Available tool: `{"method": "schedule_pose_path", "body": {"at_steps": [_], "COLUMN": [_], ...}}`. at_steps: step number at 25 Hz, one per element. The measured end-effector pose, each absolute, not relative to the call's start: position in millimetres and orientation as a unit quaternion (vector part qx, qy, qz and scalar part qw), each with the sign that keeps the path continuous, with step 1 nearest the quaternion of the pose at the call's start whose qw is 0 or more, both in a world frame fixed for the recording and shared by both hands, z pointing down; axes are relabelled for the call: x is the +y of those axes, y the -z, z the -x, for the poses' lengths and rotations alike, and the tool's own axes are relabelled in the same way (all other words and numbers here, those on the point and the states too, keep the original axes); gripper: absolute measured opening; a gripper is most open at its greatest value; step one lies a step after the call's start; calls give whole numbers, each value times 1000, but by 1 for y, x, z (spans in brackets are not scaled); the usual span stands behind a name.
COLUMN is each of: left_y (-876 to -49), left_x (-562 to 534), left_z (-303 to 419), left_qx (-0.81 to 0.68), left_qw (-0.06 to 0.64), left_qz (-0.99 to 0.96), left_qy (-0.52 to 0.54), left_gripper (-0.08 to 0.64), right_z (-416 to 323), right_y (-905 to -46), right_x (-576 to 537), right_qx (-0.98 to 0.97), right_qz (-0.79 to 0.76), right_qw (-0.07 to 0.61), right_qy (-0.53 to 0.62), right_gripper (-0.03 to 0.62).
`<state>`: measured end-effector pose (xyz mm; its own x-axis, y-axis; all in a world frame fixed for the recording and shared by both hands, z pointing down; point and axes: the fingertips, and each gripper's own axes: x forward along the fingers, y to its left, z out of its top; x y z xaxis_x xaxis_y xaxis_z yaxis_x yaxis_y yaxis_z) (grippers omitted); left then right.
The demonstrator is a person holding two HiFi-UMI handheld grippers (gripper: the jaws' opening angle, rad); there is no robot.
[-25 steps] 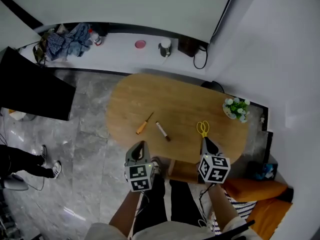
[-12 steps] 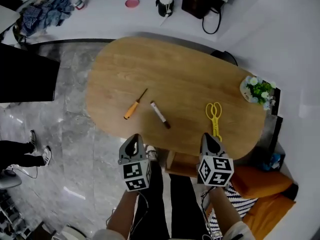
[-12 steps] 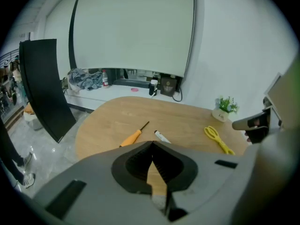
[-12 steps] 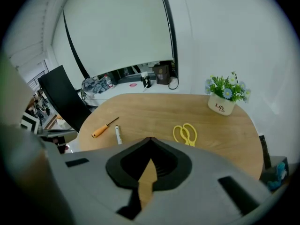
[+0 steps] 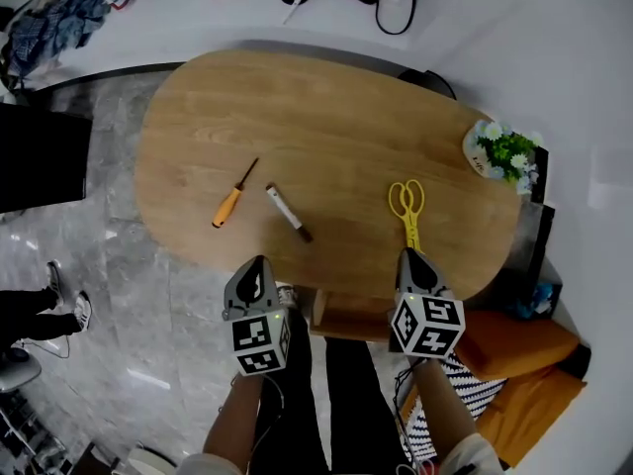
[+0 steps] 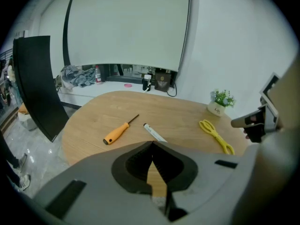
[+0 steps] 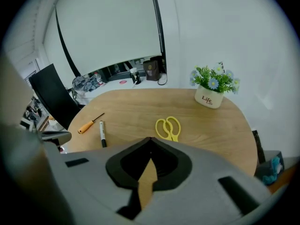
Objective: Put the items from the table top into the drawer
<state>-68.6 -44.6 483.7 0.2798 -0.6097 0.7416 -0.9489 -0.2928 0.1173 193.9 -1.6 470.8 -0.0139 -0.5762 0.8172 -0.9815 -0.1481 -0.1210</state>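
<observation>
Showing both claws held short of the desk's near edge, each with its two jaws drawn together at the tips and nothing between them. The right claw [image 5: 408, 255] points straight at the yellow scissors [image 5: 408, 209], which lie just beyond its tip. Their long axis runs away from the person, almost in line with the claw, with the blade tips nearest and the handle loops farther off. The right gripper view confirms this, the scissors [image 7: 168, 128] lying directly above the meeting point of the right claw [image 7: 150, 139].

The left claw [image 5: 259, 263] faces the marker [image 5: 288, 213], which lies ahead and slightly to its right. The marker is set on a diagonal, with its dark end toward the claw. Farther left lies the screwdriver [image 5: 229, 204], its orange handle toward the desk edge and its shaft pointing away.

All three items rest on the desk [image 5: 326, 117], well apart from one another. A potted plant [image 5: 504, 151] stands at the far right end. By position, the scissors fall to the right claw and the other two items to the left claw. Either claw must part its jaws first and close across an item's narrow width.
</observation>
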Motion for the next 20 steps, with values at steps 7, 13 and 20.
{"method": "schedule_pose_path", "body": {"at_steps": [7, 13, 20], "left_y": [-510, -524, -535], "left_x": [-42, -45, -42], "left_z": [46, 33, 24], "left_qx": [-507, -499, -498], "left_qw": [296, 293, 297], "left_qz": [-748, -749, -746], "left_qy": [-308, -321, -327], "left_gripper": [9, 9, 9], "right_z": [-230, -243, -243], "right_y": [-503, -539, -574], "right_x": [1, -3, -7], "right_qx": [-579, -584, -601], "right_qz": [-653, -630, -591], "right_qw": [282, 316, 364], "right_qy": [-398, -403, -396], "right_gripper": [46, 106, 150]}}
